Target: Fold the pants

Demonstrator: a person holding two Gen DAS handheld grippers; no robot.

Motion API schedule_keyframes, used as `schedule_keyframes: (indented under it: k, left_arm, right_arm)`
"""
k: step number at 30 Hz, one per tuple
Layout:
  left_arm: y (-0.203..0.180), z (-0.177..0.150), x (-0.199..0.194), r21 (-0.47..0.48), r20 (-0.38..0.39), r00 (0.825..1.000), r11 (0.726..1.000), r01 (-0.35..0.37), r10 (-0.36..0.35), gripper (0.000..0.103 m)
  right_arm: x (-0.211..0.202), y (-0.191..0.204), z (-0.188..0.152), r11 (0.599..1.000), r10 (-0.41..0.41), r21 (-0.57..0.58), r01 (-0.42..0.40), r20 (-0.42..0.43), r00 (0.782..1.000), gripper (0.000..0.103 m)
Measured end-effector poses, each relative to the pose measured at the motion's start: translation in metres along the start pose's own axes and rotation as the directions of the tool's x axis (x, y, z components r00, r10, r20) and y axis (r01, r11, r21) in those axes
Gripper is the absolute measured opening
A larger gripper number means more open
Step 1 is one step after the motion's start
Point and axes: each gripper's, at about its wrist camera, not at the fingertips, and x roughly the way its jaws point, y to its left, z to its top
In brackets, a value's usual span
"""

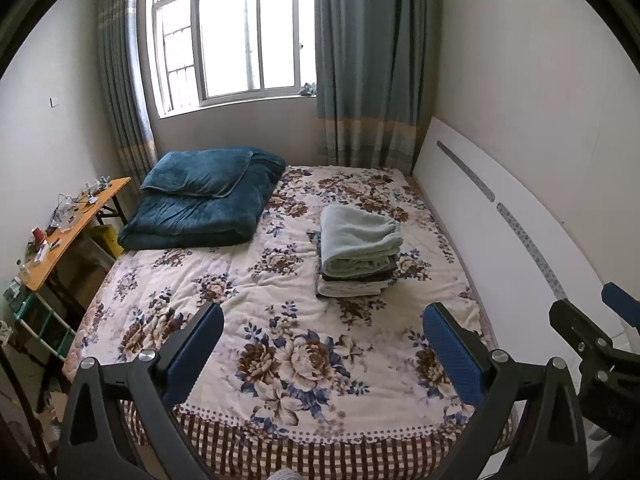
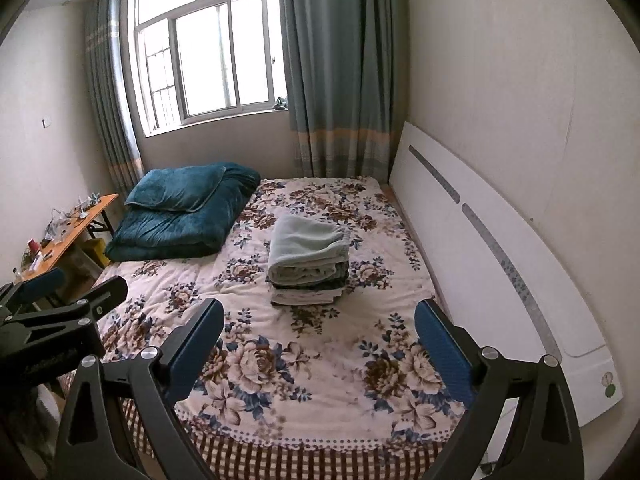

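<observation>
A stack of folded clothes [image 1: 356,256] lies on the floral bed cover [image 1: 240,272], right of the middle; its top piece is a pale green fleece garment [image 1: 360,236]. The stack also shows in the right wrist view [image 2: 306,264]. My left gripper [image 1: 324,320] is open and empty, held above the bed's near end, well short of the stack. My right gripper [image 2: 320,316] is open and empty, also above the near end. The right gripper shows at the right edge of the left wrist view [image 1: 592,320]; the left gripper shows at the left edge of the right wrist view [image 2: 60,296].
A folded dark teal quilt with a pillow [image 1: 204,200] lies at the bed's far left. A white headboard [image 1: 500,240] runs along the right side. An orange side table [image 1: 68,232] with small items stands left of the bed. Window and curtains are behind.
</observation>
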Motion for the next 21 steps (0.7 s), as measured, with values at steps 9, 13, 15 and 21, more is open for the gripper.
schedule_keyframes:
  k: [9, 13, 15, 21]
  left_arm:
    - [0.000, 0.022, 0.035, -0.012, -0.073, 0.997, 0.999, -0.038, 0.037, 0.102]
    - [-0.001, 0.032, 0.051, -0.003, -0.099, 0.993, 0.998, -0.058, 0.057, 0.102]
    - [-0.002, 0.035, 0.057, -0.004, -0.105, 0.993, 0.998, -0.063, 0.062, 0.102]
    - [-0.003, 0.044, 0.065, -0.009, -0.118, 0.991, 0.998, -0.061, 0.060, 0.102]
  right_arm:
    - [0.050, -0.001, 0.034, 1.000, -0.001, 0.004, 0.001, -0.063, 0.998, 0.098]
    - [0.075, -0.001, 0.050, 0.999, -0.031, -0.015, 0.030, -0.079, 0.996, 0.098]
    - [0.085, 0.000, 0.055, 0.999, -0.035, -0.020, 0.034, -0.090, 0.995, 0.098]
    - [0.102, 0.003, 0.065, 0.999, -0.044, -0.036, 0.041, -0.108, 0.993, 0.098]
